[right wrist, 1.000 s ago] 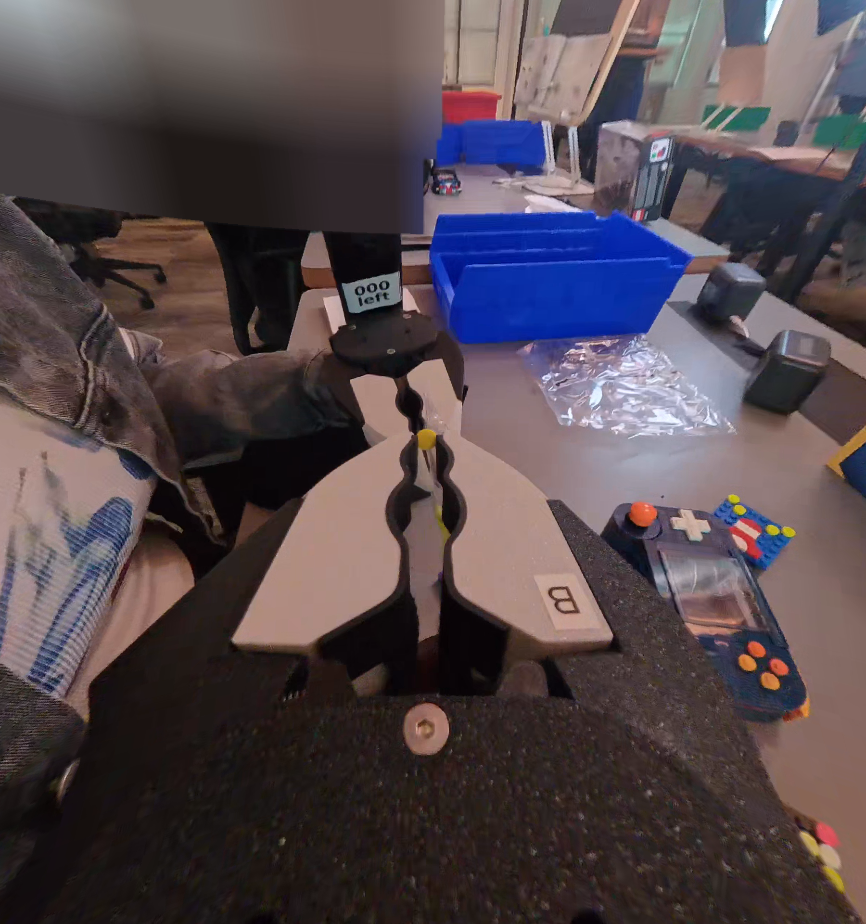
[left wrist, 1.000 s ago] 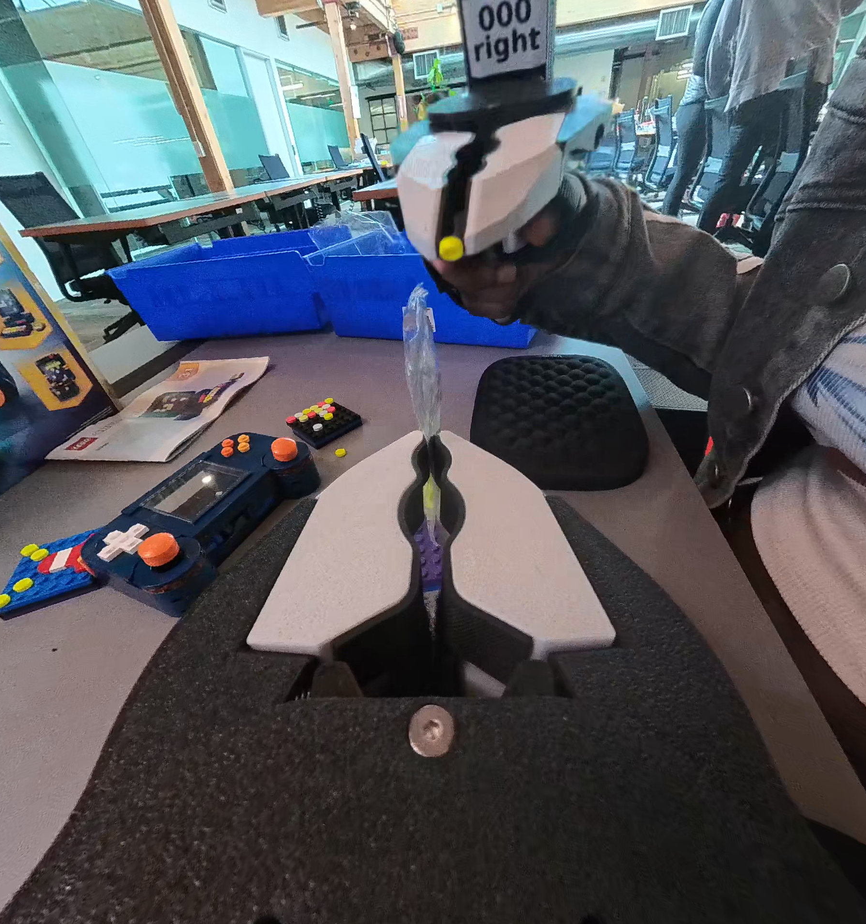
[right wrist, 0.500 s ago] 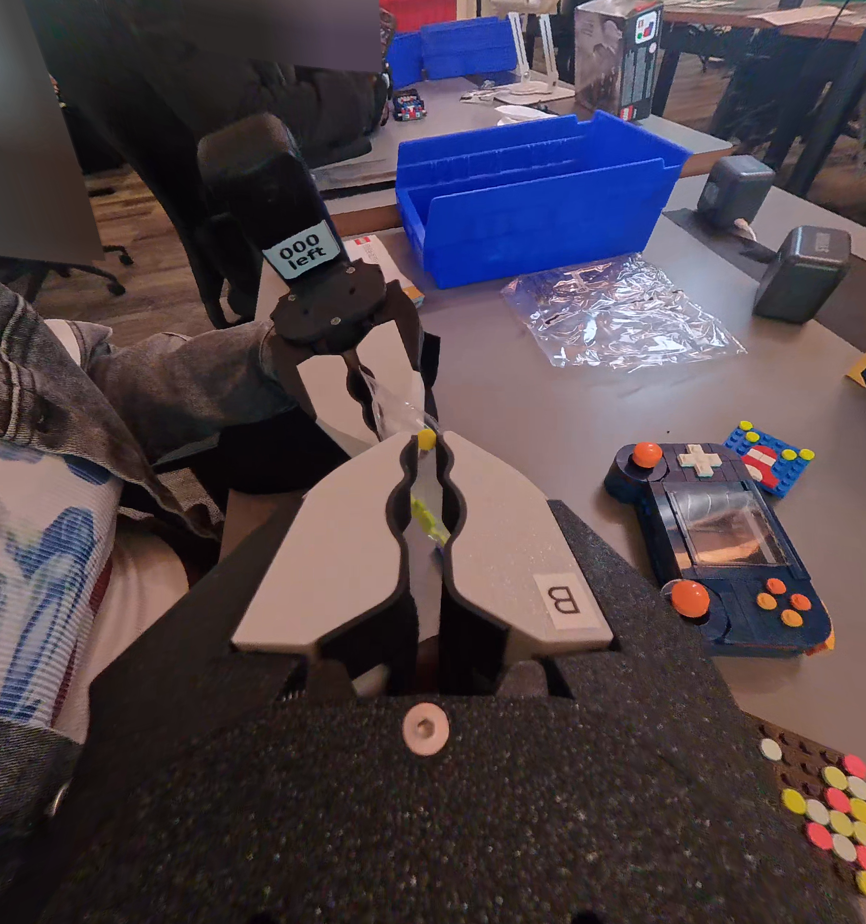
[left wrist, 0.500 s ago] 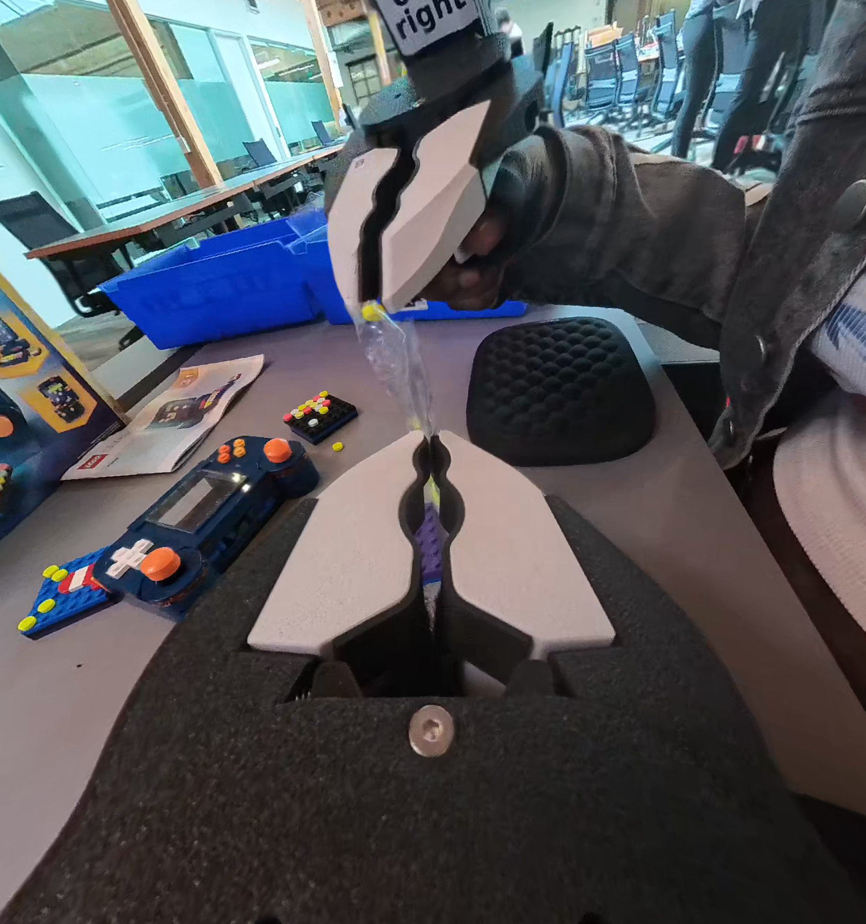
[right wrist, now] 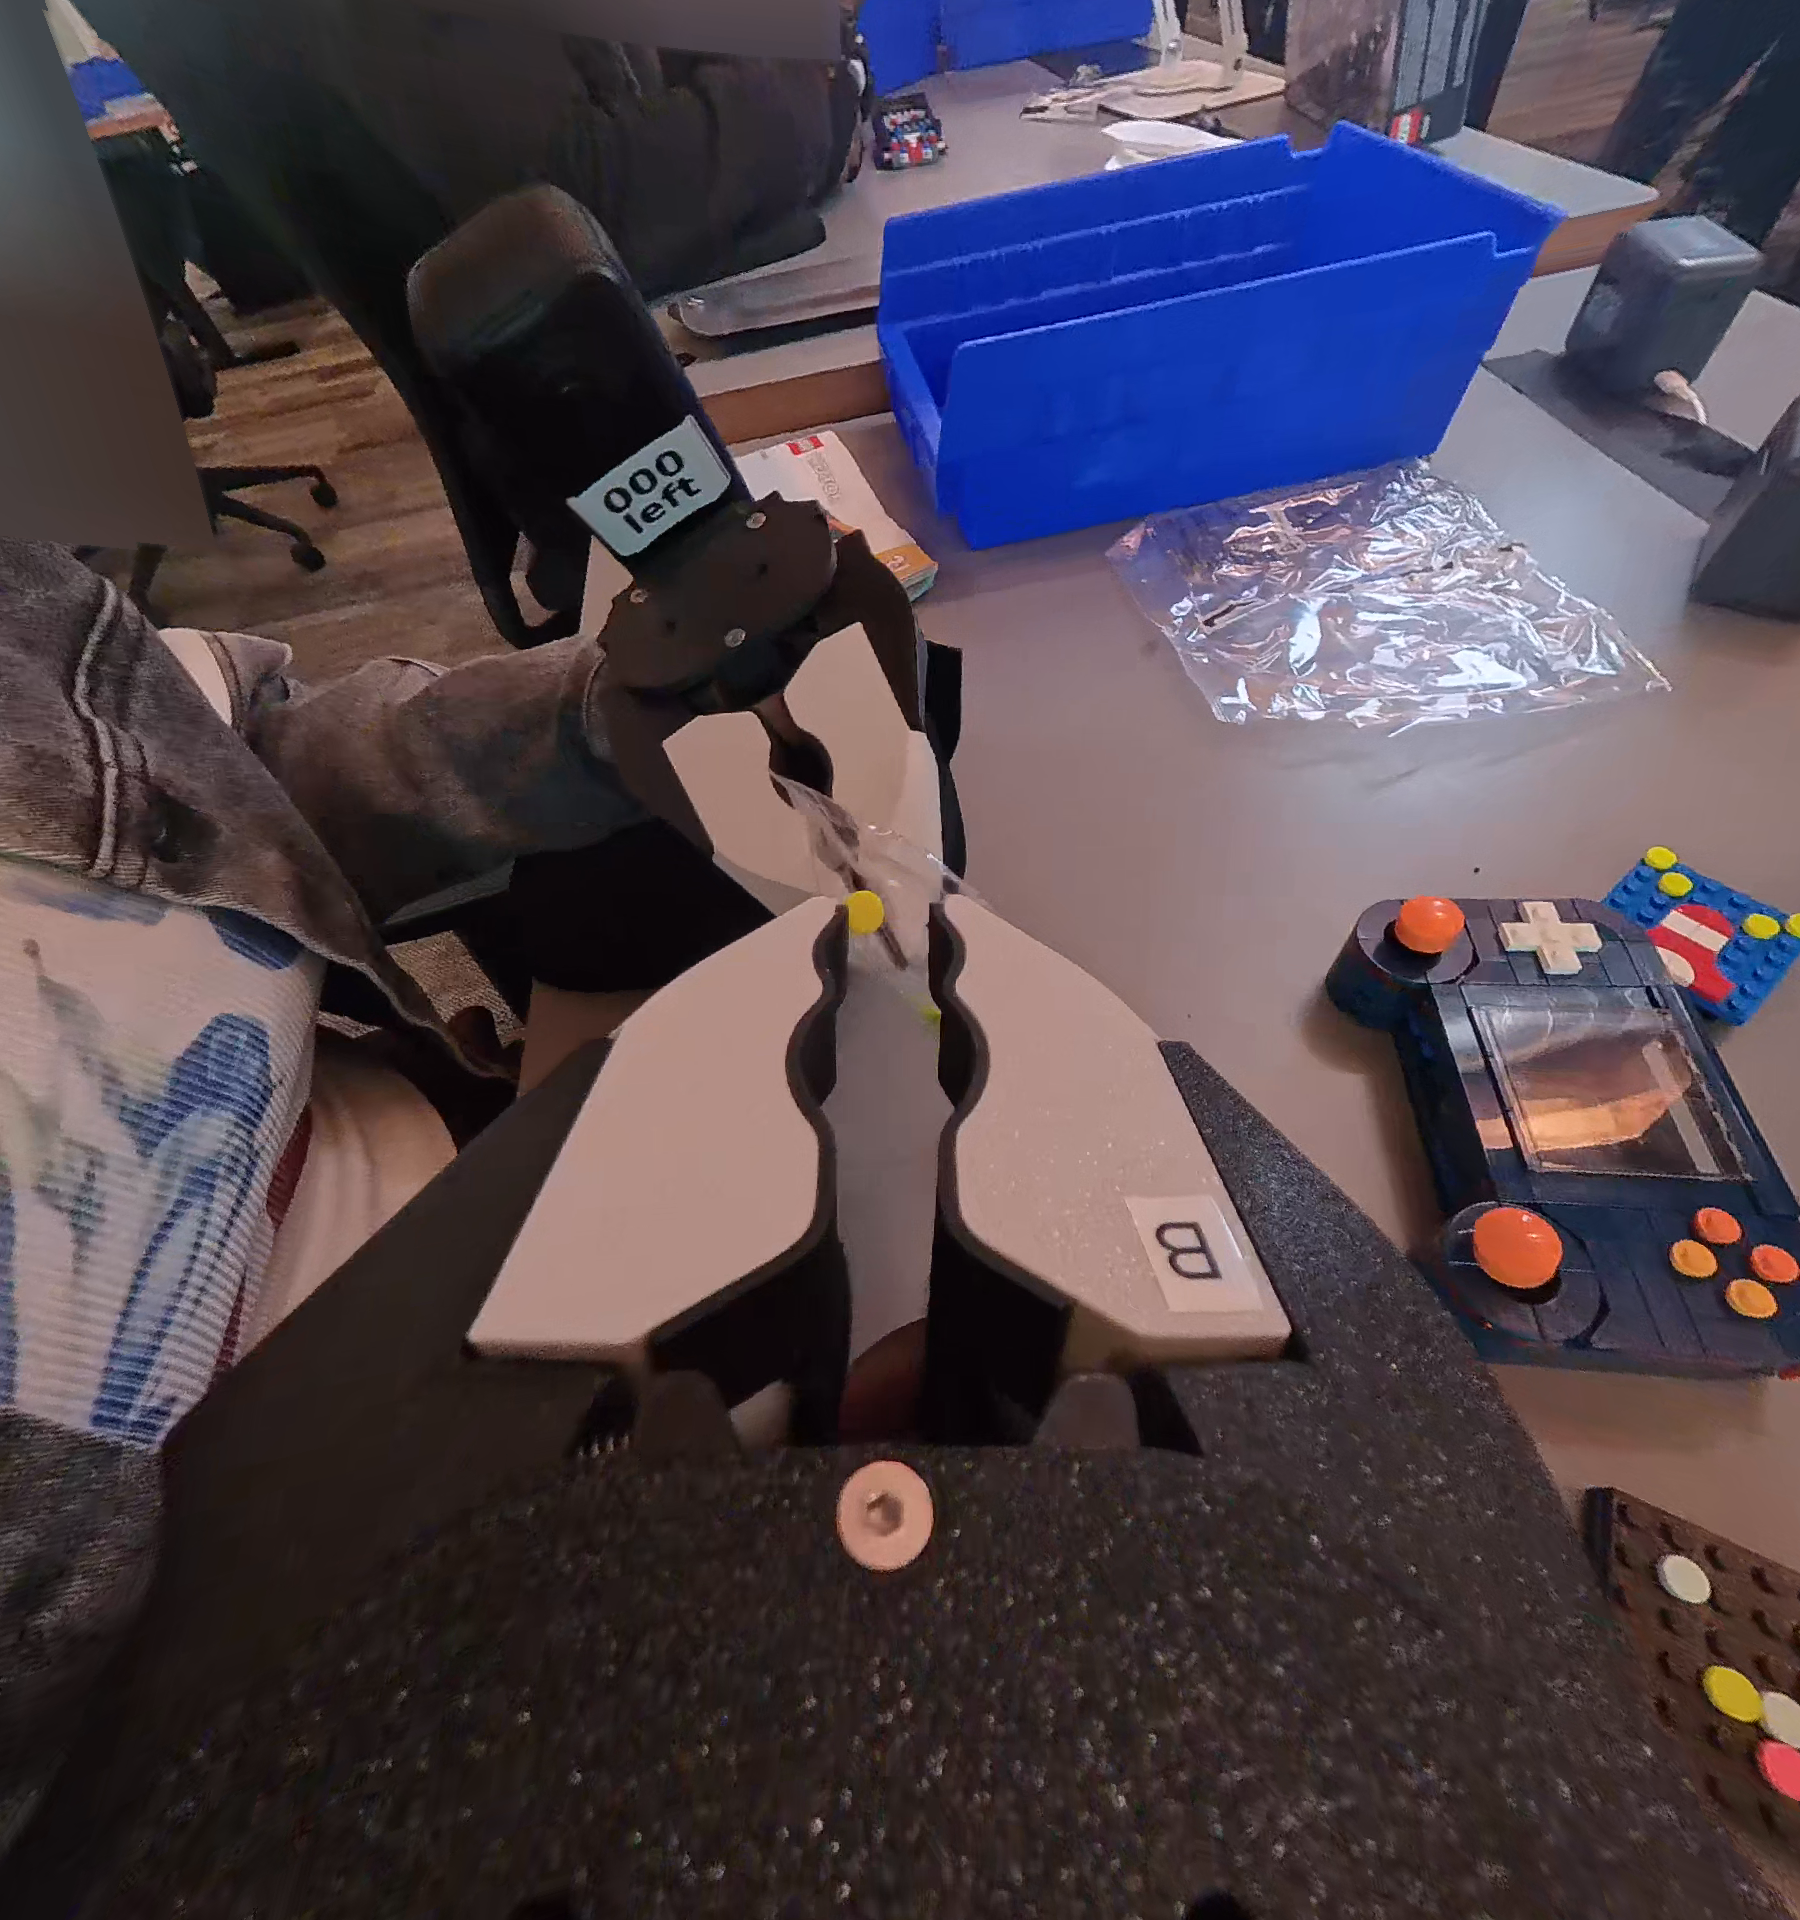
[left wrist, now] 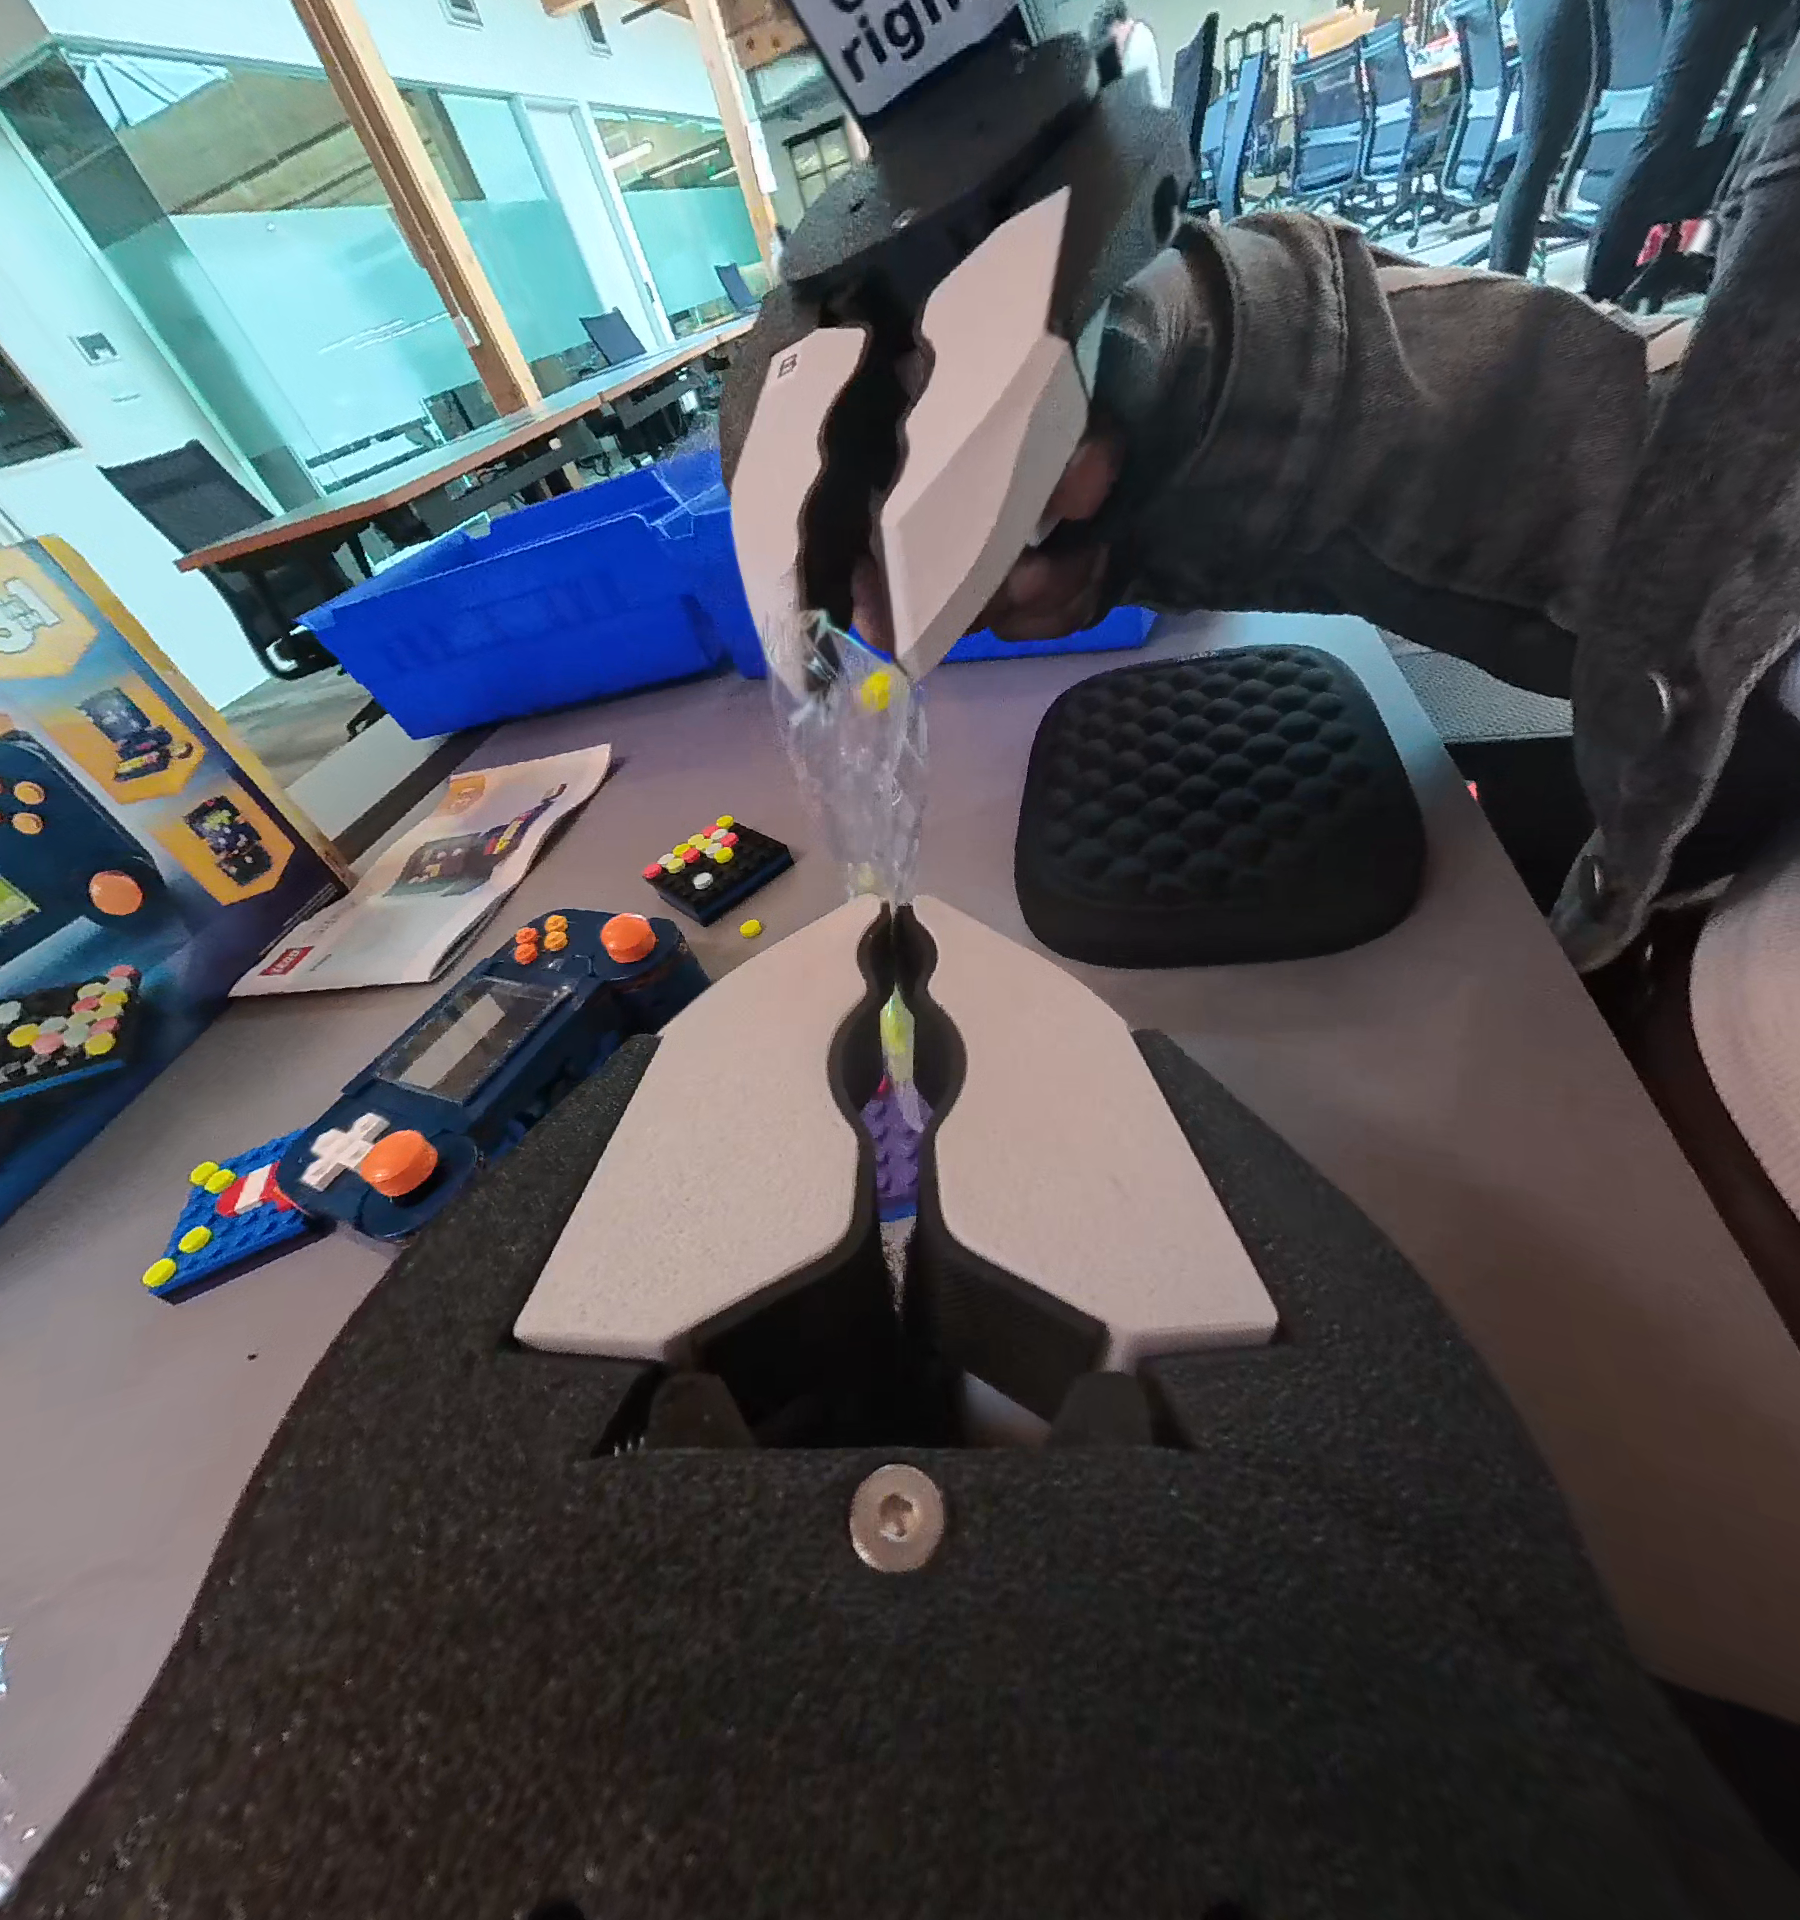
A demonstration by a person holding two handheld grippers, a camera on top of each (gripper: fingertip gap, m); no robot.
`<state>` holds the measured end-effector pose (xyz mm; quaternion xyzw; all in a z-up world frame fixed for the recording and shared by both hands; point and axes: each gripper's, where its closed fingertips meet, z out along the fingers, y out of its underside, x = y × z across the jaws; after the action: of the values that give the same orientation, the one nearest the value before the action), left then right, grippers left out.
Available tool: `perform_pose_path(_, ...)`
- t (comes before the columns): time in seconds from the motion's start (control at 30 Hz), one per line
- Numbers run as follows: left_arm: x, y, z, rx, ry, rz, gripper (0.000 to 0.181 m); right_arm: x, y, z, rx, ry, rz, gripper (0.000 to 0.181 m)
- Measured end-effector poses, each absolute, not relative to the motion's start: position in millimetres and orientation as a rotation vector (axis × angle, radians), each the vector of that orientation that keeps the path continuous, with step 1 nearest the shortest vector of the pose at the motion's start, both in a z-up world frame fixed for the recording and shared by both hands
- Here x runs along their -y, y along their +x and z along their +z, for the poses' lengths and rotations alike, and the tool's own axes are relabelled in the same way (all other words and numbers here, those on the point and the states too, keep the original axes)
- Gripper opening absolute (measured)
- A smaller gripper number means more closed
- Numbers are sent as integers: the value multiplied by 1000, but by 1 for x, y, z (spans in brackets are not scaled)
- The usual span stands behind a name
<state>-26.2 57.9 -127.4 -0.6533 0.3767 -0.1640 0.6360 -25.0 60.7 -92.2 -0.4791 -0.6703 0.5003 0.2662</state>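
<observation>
Left claw (left wrist: 894, 914) clamped tight on clear plastic bag (left wrist: 860, 774); right claw (right wrist: 888, 920) slightly parted, gripping bag's other end. Bag stretched between them above worktop (left wrist: 1291, 1039), right of toy game console (left wrist: 480, 1060).

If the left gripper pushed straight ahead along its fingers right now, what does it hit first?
Most likely the right gripper. The left gripper is shut on a small clear plastic bag that stretches straight ahead to the right one's tips. Depth is hard to judge, but nothing else lies between them.
</observation>
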Motion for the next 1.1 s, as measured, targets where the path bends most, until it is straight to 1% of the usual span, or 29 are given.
perform_pose_path(0.2, -59, -27, -127, -849, -1492, -367, 0, -61, -26, -95, 1842, -1296, 1306, 15)
perform_pose_path(0.3, -59, -28, -125, -838, -1489, -380, 0, -54, -23, -100, 1912, -1239, 1267, 24)
perform_pose_path(0.37, -58, -28, -126, -845, -1491, -386, 0, -56, -24, -105, 1951, -1172, 1148, 26)
perform_pose_path(0.4, -58, -27, -126, -848, -1493, -384, 0, -57, -25, -107, 1972, -1123, 1069, 23)
perform_pose_path(0.43, -59, -28, -126, -844, -1495, -380, 0, -59, -25, -110, 1998, -1080, 984, 15)
perform_pose_path(0.47, -59, -28, -126, -838, -1497, -376, 0, -61, -26, -114, 2022, -1060, 904, 3)
perform_pose_path(0.5, -61, -30, -125, -821, -1502, -367, 0, -62, -26, -117, 2054, -1058, 864, 0)
perform_pose_path(0.57, -65, -33, -123, -788, -1509, -340, 0, -52, -24, -123, 2138, -1098, 953, 0)
perform_pose_path(0.73, -70, -33, -125, -802, -1497, -156, 0, -50, -32, -116, 2092, -1214, 1187, 0)
perform_pose_path(0.87, -69, -27, -129, -843, -1496, -90, 0, -46, -34, -121, 2095, -1204, 1199, 0)
perform_pose_path(1.0, -68, -31, -123, -805, -1474, -144, 0, -49, -31, -113, 2048, -1179, 1238, 0)
perform_pose_path(1.03, -67, -32, -120, -788, -1460, -169, 0, -51, -29, -109, 2029, -1162, 1234, 5)
perform_pose_path(1.07, -65, -34, -116, -771, -1442, -192, 0, -53, -28, -104, 2011, -1150, 1233, 16)
perform_pose_path(1.1, -64, -36, -113, -753, -1426, -210, 0, -54, -25, -99, 2000, -1137, 1238, 18)
